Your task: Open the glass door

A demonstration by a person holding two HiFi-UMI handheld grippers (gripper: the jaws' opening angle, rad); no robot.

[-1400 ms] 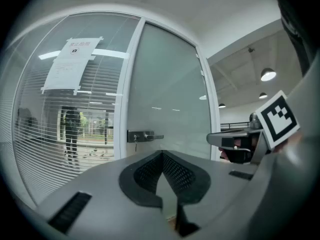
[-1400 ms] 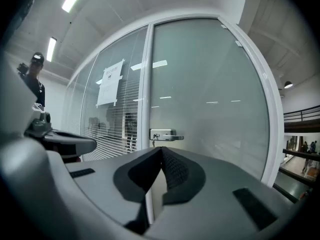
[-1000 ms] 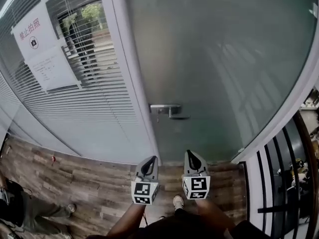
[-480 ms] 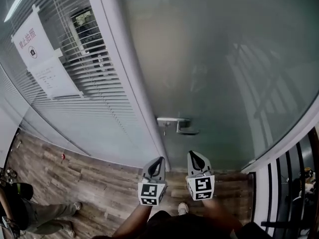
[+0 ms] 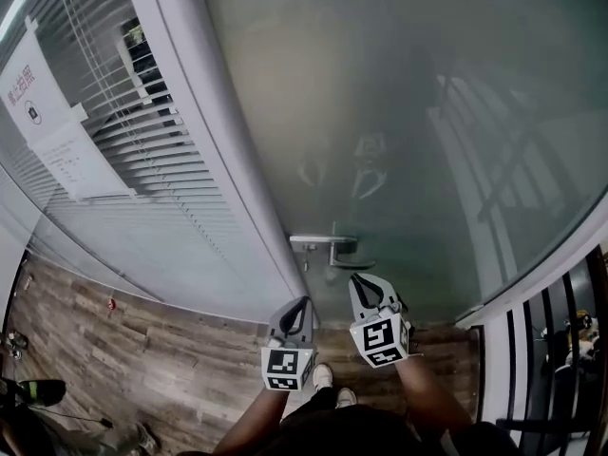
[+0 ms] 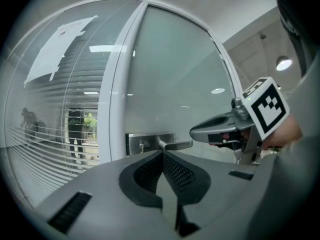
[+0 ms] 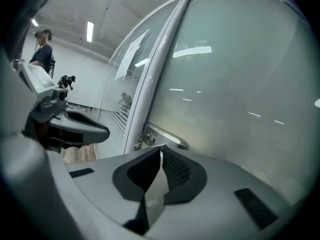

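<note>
While left tongs (image 5: 302, 304) and right tongs (image 5: 355, 281) sit closed, head view alone shows shoes (image 5: 323, 376).

The light is even and cool; ceiling strip lights (image 7: 90, 31) reflect on the frosted glass door (image 5: 408, 112); edges bend strongly.

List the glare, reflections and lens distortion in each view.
Head view: the fisheye bows the door frame, and the glass door faintly mirrors the left tool and right tool above the handle. Left gripper view: dark round vignette, with ceiling-light streaks on the glass. Right gripper view: same vignette, bright light streaks on the glass, frame curved.
</note>
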